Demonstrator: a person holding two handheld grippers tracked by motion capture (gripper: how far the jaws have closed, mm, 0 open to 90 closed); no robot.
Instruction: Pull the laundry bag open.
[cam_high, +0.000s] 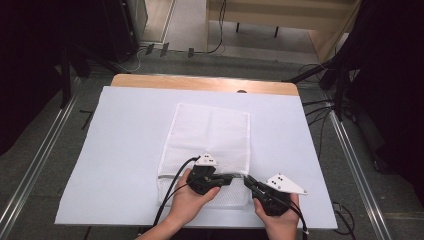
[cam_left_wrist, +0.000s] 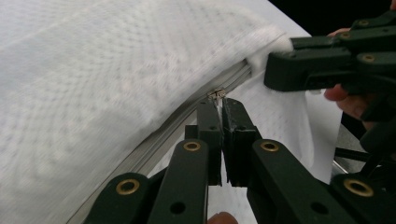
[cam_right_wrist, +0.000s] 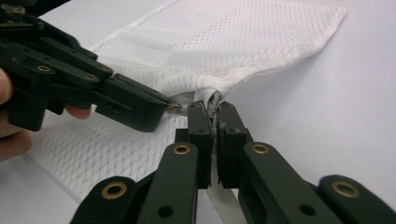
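A white mesh bag (cam_high: 210, 130) lies flat on the white sheet (cam_high: 125, 150), with a grey zipper (cam_left_wrist: 187, 119) along its near edge. In the left gripper view my left gripper (cam_left_wrist: 219, 100) is shut on the small metal zipper pull (cam_left_wrist: 216, 94). In the right gripper view my right gripper (cam_right_wrist: 215, 109) is shut on the bunched fabric at the bag's (cam_right_wrist: 243, 42) zipper end. From above, the left gripper (cam_high: 239, 176) and the right gripper (cam_high: 247, 181) meet almost tip to tip at the bag's near right part. The bag's edge is lifted a little there.
The white sheet covers a wooden table (cam_high: 200, 82) whose far edge shows bare. Metal rails (cam_high: 35, 165) run along both sides on the floor. Cables (cam_high: 320, 107) and dark stands lie beyond the right edge.
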